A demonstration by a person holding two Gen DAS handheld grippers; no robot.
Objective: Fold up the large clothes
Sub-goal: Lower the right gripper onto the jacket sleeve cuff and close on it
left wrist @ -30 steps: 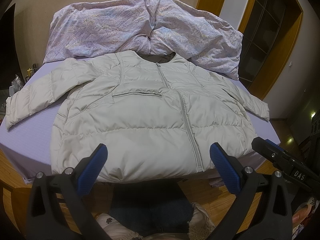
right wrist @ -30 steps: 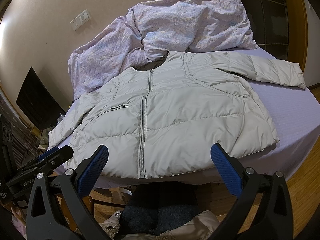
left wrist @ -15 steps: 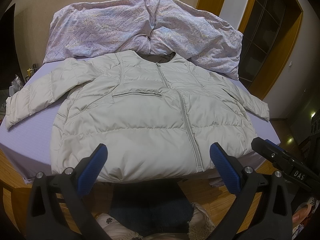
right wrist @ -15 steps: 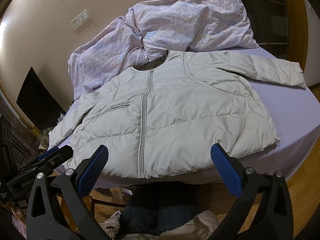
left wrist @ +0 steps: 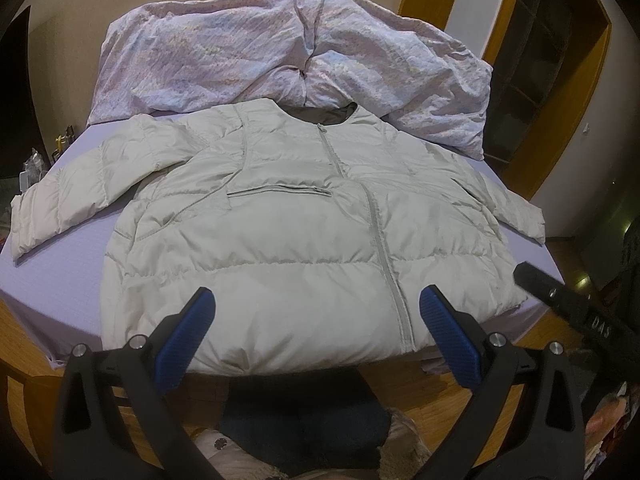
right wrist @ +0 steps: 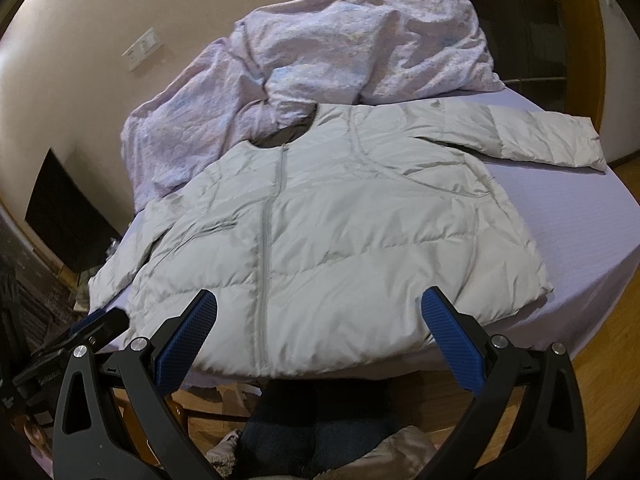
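Observation:
A pale grey-white puffer jacket lies flat and zipped on the lilac bed sheet, front up, both sleeves spread out. It also shows in the right wrist view. My left gripper is open and empty, held just short of the jacket's hem. My right gripper is open and empty, also just short of the hem. The right sleeve reaches toward the bed's right edge. The left sleeve reaches left.
A crumpled floral duvet is piled at the head of the bed behind the collar. The person's legs in dark trousers stand at the bed's foot. A wooden door frame is at the right. A dark screen stands left.
The right wrist view has risen and tilted slightly, so the jacket sits a bit lower and more to the right. The left gripper has hardly moved. Both stay open.

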